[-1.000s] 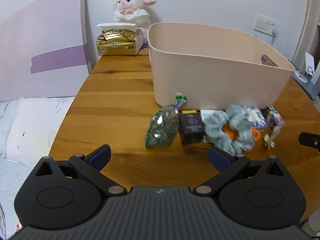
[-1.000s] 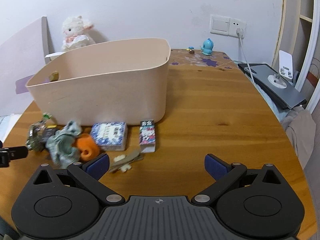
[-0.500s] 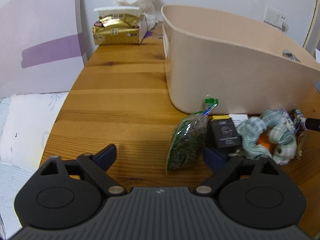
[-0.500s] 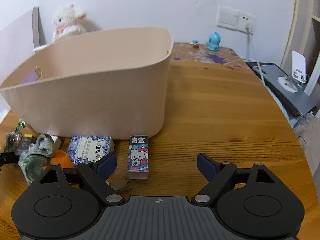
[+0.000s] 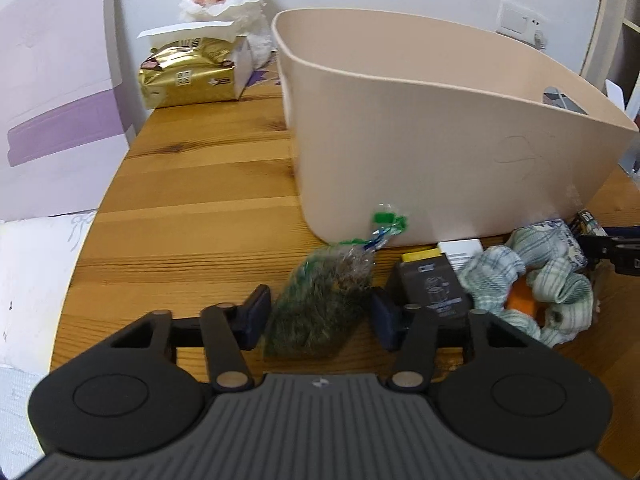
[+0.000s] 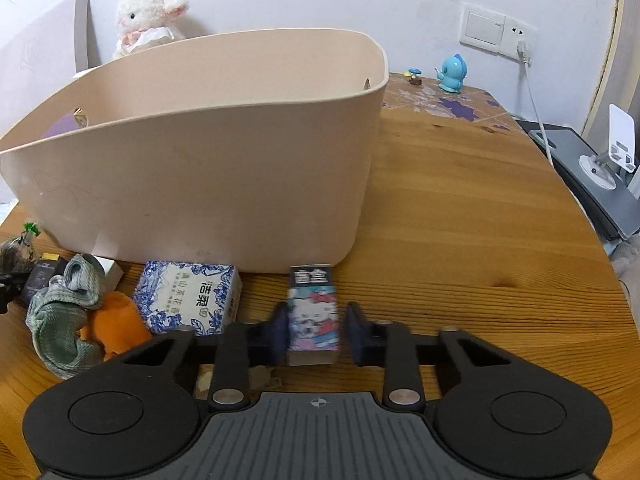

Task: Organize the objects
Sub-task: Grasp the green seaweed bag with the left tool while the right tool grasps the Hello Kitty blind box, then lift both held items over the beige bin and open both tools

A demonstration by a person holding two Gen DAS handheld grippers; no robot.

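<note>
Left gripper [image 5: 318, 316]: fingers closing around green-filled bag [image 5: 324, 312], before beige tub [image 5: 440, 152]
Right gripper [image 6: 316, 330]: fingers closing around cartoon-cat box [image 6: 314, 316]

Right gripper [image 6: 314, 330] closing around a cartoon box [image 6: 315, 314] lying on the wooden table [image 6: 460, 208], left pad touching it, right pad just beside, beige tub [image 6: 208, 184] behind, blue-patterned box [image 6: 188, 298], orange item [image 6: 116, 328] and green cloth [image 6: 64, 320] to the left.
</note>
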